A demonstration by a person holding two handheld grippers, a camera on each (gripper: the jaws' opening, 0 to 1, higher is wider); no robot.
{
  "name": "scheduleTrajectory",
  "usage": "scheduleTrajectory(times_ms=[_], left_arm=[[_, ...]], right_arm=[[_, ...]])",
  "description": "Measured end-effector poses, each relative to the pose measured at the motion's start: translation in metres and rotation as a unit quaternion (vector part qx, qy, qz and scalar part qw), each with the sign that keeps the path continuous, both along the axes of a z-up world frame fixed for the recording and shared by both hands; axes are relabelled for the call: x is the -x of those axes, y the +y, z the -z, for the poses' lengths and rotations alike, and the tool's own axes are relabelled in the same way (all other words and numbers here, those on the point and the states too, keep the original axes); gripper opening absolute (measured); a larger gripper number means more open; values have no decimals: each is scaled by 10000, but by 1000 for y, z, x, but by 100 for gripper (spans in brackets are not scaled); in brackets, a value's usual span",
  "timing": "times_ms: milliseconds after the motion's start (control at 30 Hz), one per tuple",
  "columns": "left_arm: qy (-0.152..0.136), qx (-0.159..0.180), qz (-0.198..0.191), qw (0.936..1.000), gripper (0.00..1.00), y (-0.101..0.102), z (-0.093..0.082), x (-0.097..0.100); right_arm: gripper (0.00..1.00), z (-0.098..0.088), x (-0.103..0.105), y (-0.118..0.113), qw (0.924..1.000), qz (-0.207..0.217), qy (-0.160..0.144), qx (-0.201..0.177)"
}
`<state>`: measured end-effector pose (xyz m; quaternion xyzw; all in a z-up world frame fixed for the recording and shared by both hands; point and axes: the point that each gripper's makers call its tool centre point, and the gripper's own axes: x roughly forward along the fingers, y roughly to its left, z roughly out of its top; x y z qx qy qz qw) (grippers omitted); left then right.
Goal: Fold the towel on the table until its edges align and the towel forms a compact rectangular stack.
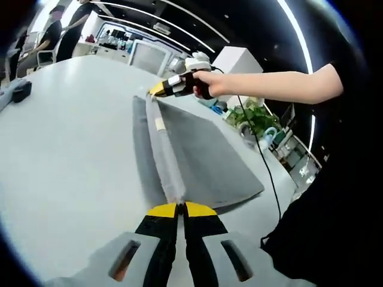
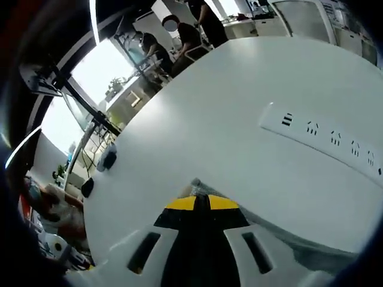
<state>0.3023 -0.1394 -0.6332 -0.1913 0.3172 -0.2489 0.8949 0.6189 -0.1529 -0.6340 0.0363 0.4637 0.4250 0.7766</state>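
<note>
The left gripper (image 1: pixel 181 208) and the right gripper (image 1: pixel 157 89) are both closed on the two ends of one raised edge of the grey towel (image 1: pixel 203 155), whose long axis runs straight between them over the white table (image 1: pixel 66 155).

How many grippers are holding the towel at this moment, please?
2. The left gripper pinches the near end of the gray towel's raised fold; the right gripper, held in a hand, pinches the far end. Both look shut on it.
</note>
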Motion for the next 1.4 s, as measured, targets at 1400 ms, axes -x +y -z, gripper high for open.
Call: scheduleTrajectory(times_ms=[1400], left_arm=[[123,-375,-301,9988,6,17,16,7]], right_arm=[[0,12,8,37,9981,27,190,-580]])
